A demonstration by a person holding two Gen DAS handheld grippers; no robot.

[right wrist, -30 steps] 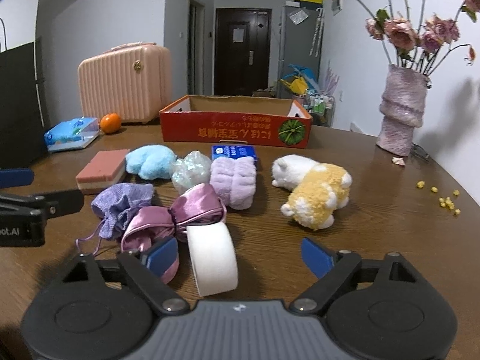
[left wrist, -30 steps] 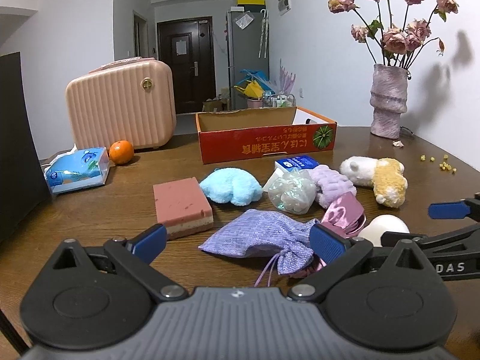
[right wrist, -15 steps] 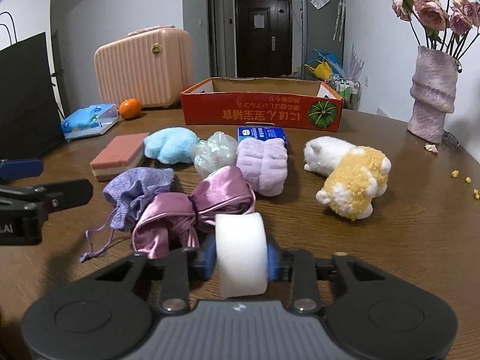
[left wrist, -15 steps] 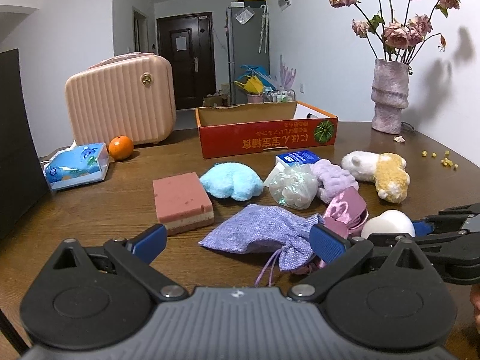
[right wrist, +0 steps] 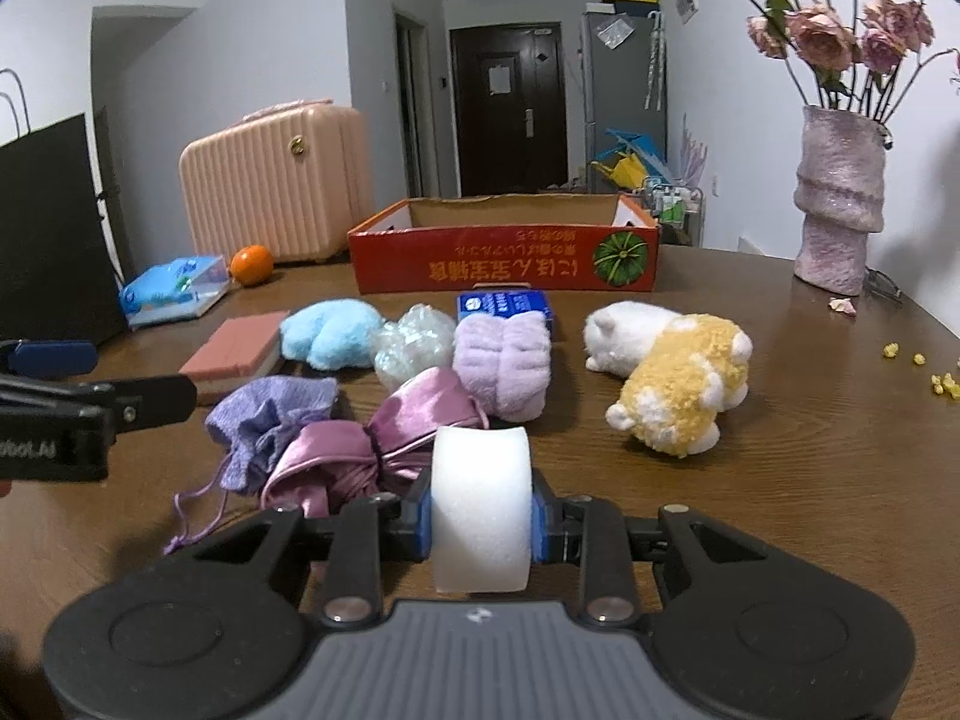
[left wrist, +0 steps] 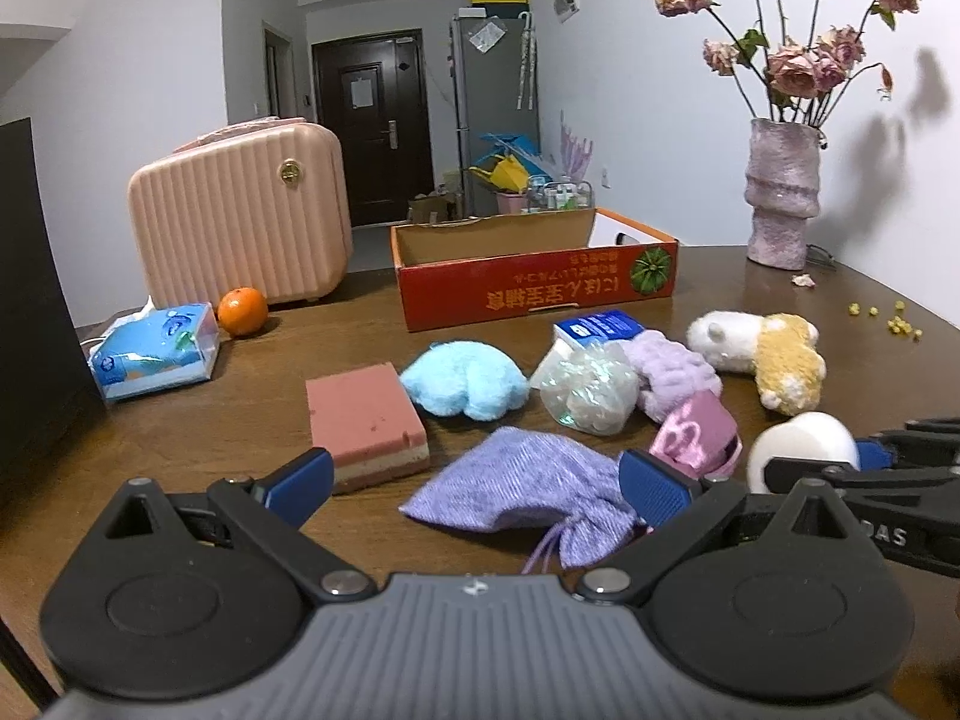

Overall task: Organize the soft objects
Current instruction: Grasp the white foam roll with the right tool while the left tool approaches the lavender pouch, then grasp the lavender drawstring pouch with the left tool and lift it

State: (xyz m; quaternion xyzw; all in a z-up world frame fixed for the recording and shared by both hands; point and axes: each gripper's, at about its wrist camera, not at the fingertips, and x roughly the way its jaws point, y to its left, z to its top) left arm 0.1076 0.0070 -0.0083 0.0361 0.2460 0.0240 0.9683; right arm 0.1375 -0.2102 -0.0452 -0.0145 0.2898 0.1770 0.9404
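At six o'clock, the right gripper [right wrist: 481,525] pinched the white sponge [right wrist: 481,504] by its flat sides; light, squashy, likely springy. Left gripper [left wrist: 474,480] gaped, empty.

Blue packet [right wrist: 503,307]: front hidden behind lilac towel [right wrist: 503,367].
Flowers [right wrist: 840,30]: cut by top edge.
Box [right wrist: 504,267] interior: hidden by front wall.
Yellow crumbs [right wrist: 936,372]: too small to identify.
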